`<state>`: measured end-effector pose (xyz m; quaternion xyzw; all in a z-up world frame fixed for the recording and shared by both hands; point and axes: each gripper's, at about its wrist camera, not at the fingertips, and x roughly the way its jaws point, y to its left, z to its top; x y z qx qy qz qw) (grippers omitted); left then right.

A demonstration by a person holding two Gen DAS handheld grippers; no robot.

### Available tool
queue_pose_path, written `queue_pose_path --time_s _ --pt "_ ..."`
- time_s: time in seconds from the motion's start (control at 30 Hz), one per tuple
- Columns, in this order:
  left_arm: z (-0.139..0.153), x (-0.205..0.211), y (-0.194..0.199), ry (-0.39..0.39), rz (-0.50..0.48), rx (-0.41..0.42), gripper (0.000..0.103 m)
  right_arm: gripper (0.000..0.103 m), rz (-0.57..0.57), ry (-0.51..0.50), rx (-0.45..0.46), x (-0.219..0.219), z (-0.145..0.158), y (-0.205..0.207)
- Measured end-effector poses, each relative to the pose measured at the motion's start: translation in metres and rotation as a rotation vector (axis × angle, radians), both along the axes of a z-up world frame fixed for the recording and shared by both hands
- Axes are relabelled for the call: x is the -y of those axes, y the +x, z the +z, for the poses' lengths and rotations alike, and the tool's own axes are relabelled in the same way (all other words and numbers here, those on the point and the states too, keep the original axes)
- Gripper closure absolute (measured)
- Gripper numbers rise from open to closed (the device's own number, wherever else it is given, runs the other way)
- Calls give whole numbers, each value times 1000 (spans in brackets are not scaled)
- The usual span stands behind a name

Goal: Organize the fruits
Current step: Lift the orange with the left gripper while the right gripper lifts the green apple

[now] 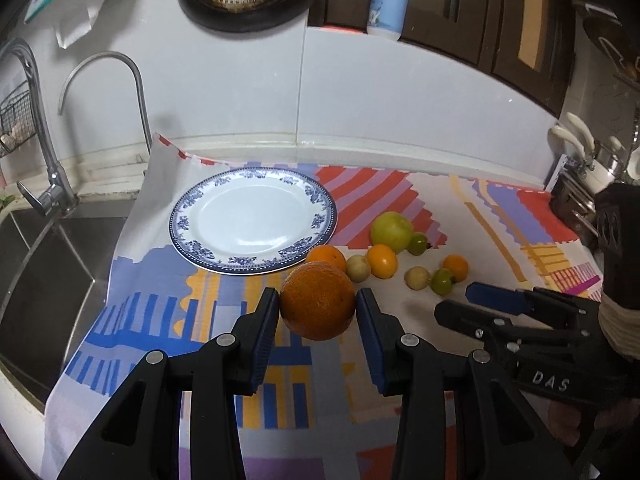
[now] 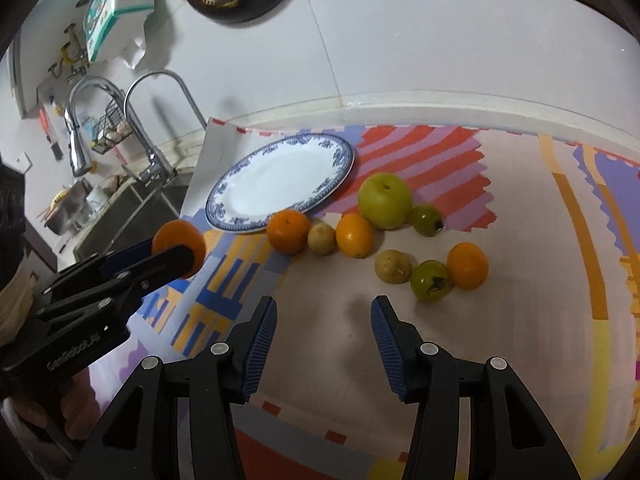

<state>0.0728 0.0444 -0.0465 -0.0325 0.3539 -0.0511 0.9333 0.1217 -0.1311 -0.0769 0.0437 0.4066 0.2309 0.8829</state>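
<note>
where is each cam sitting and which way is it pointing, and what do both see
Left wrist: rides the left gripper, looking forward along its fingers at the large orange held between them, above the patterned cloth; the right gripper shows at right.
Right wrist: rides the right gripper, open over bare cloth, facing the loose fruit; the left gripper with the orange shows at left.
Shared: the blue-rimmed white plate, the green apple, the curved metal tap, the sink.

My left wrist camera looks forward and down along its fingers toward the blue-rimmed plate [image 1: 253,222]; my right one, further right, seemingly higher, faces the same way. Both share the plate, fruit cluster and patterned cloth [image 1: 460,208], and each sees the other gripper.
</note>
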Motion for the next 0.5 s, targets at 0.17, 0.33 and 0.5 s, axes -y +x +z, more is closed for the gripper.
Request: queue_pose_path --time_s 0.17,0.33,0.5 --pt "12 5 -26 1 -34 25 63 49 6 -43 16 1 23 -26" --pt "16 14 -48 15 -71 40 63 38 0 -104 23 5 33 -58" --pt "11 24 -62 51 -92 29 63 38 6 -128 -38 12 23 -78"
